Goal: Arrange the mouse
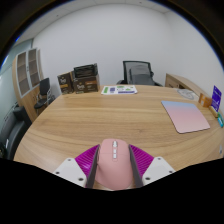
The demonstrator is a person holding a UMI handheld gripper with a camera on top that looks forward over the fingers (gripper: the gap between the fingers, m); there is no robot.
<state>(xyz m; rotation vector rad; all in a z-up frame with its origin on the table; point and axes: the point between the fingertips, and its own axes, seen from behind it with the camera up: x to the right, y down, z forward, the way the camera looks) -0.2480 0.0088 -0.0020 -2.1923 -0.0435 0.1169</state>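
A pink computer mouse sits between my gripper's two fingers, its buttons and wheel facing up. Both magenta pads press against its sides, so my gripper is shut on the mouse and holds it above the wooden table. A pink mouse mat lies on the table ahead and to the right, beyond the fingers.
Papers lie at the table's far edge. A purple box and a small teal item stand by the mat at the right. Office chairs and low shelves stand beyond the table.
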